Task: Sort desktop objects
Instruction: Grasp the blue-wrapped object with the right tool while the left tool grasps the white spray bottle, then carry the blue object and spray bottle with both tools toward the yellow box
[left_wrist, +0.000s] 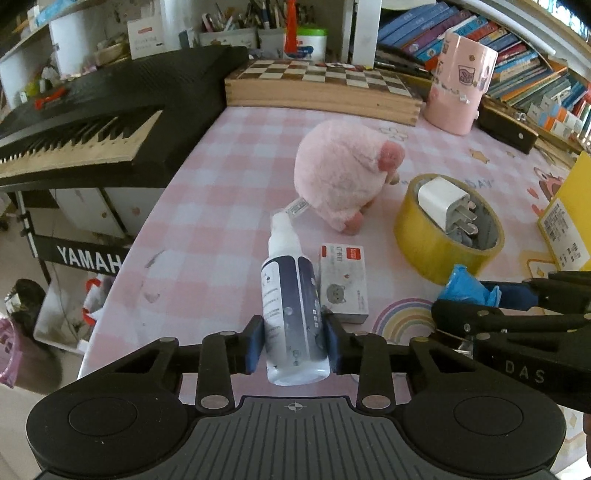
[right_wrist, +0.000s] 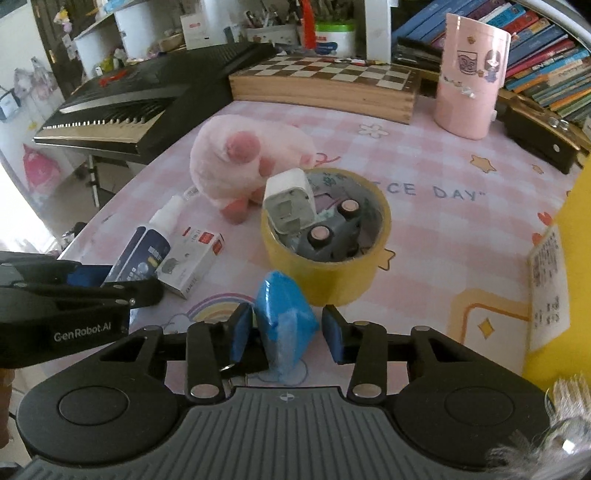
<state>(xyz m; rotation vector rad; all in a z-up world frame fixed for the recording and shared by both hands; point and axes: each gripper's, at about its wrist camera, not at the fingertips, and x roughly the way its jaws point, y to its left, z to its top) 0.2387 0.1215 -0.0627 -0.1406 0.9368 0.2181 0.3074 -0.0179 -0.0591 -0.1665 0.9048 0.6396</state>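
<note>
Pink checked table, cluttered. Fluffy pink plush toy beside yellow tape roll holding white plug charger. Left claw clamped on white-and-navy spray bottle lying near the front edge. Right claw straddling crumpled blue plastic wrapper, left pad touching, right apart.

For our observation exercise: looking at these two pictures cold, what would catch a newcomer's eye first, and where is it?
The pink plush toy sits mid-table on the pink checked cloth, beside a yellow tape roll holding a white charger plug. In the foreground the left gripper clamps a lying spray bottle, while a blue crumpled bag sits between the right gripper's fingers. A black keyboard borders the table's left.
</note>
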